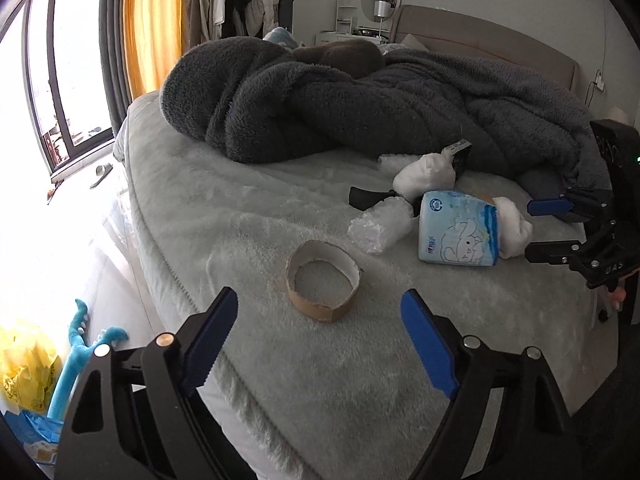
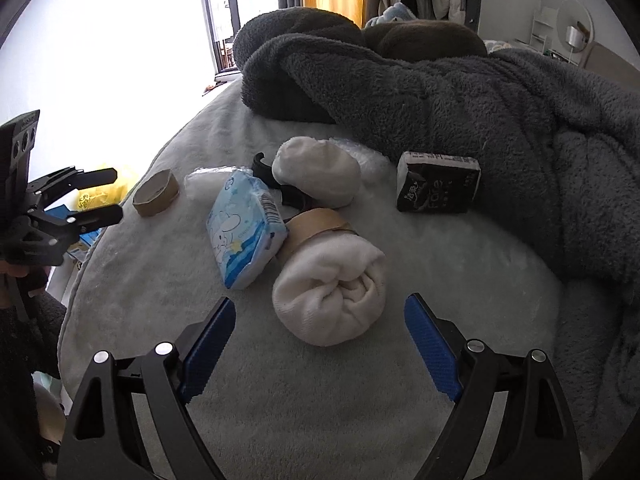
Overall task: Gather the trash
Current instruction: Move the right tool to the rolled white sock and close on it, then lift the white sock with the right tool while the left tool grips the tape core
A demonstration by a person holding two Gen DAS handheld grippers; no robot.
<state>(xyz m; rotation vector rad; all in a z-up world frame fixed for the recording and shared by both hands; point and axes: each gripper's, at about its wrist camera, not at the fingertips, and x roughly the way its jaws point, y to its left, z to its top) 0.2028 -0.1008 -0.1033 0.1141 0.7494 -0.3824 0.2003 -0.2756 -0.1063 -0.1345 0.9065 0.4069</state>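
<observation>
An empty cardboard tape core (image 1: 322,281) lies on the pale bed cover, just ahead of my open, empty left gripper (image 1: 320,320); it also shows in the right wrist view (image 2: 156,193). A blue tissue pack (image 1: 460,229) (image 2: 245,229), crumpled clear plastic (image 1: 380,224), a brown tape roll (image 2: 316,227), a black tissue pack (image 2: 438,183) and two rolled white socks (image 2: 330,302) (image 2: 317,172) lie clustered mid-bed. My right gripper (image 2: 320,320) is open and empty, just before the near sock. It shows at the right of the left wrist view (image 1: 538,229).
A heaped dark grey blanket (image 1: 340,100) covers the far half of the bed. The bed edge (image 1: 168,264) drops to the floor on the left, where a yellow bag (image 1: 24,360), a blue plush toy (image 1: 80,352) and a window stand. A black object (image 1: 368,196) lies among the clutter.
</observation>
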